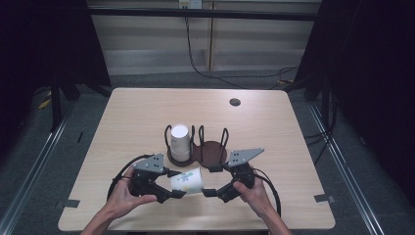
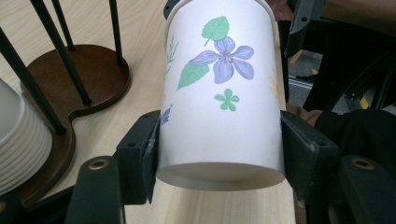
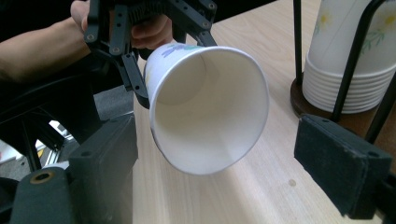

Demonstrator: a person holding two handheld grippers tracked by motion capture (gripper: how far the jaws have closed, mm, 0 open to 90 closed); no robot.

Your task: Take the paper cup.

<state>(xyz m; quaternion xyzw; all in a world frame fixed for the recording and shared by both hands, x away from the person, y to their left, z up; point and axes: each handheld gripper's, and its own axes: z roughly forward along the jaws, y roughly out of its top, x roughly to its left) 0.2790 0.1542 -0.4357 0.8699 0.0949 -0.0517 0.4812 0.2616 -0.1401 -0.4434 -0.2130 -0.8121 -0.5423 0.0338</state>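
A white paper cup [image 1: 187, 181] printed with purple flowers lies on its side just above the table. My left gripper [image 1: 175, 184] is shut on it near its base [image 2: 219, 93], one pad on each side. The cup's open mouth [image 3: 210, 112] faces my right gripper [image 1: 210, 181], which stands open with its pads [image 3: 341, 163] apart on either side of the rim, not pressing it. Behind the cup is a dark wooden holder [image 1: 211, 152] with black wire posts. Its left slot carries a stack of upturned cups [image 1: 179, 142]; its right slot holds nothing.
The holder base [image 2: 93, 79] and cup stack [image 3: 345, 60] sit close beside the held cup. A round cable hole [image 1: 235, 102] lies at the table's far right. The table's front edge [image 1: 195, 228] runs just under the person's hands. Cables trail on the floor behind.
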